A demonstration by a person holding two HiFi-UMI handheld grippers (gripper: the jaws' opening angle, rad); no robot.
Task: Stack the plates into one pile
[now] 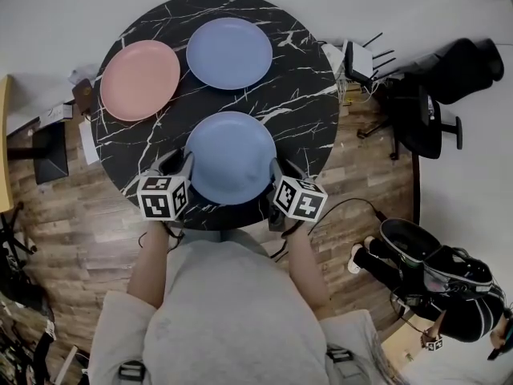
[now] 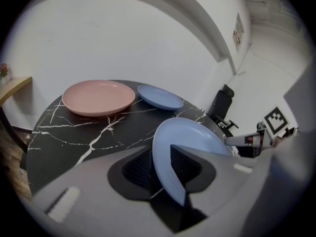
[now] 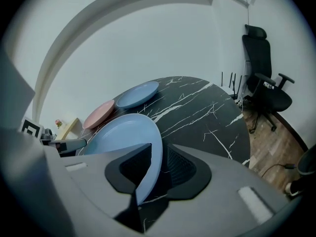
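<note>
Three plates are on the round black marble table (image 1: 309, 111). A pink plate (image 1: 140, 79) (image 2: 98, 97) (image 3: 98, 114) lies at the back left, with a blue plate (image 1: 229, 52) (image 2: 160, 97) (image 3: 138, 95) beside it at the back. A second blue plate (image 1: 231, 157) (image 2: 190, 135) (image 3: 121, 137) lies near the front edge between my grippers. The left gripper (image 1: 186, 164) (image 2: 160, 169) is open with the plate's left rim between its jaws. At the right rim, the right gripper (image 1: 277, 172) (image 3: 158, 167) also stands open around the edge, a thin gap showing beside one pad.
A black office chair (image 1: 425, 119) (image 3: 264, 90) stands to the table's right on the wooden floor. A router with antennas (image 1: 361, 58) sits by the table's right edge. Dark bags (image 1: 433, 271) lie on the floor at the lower right. A low shelf (image 1: 40, 147) is at the left.
</note>
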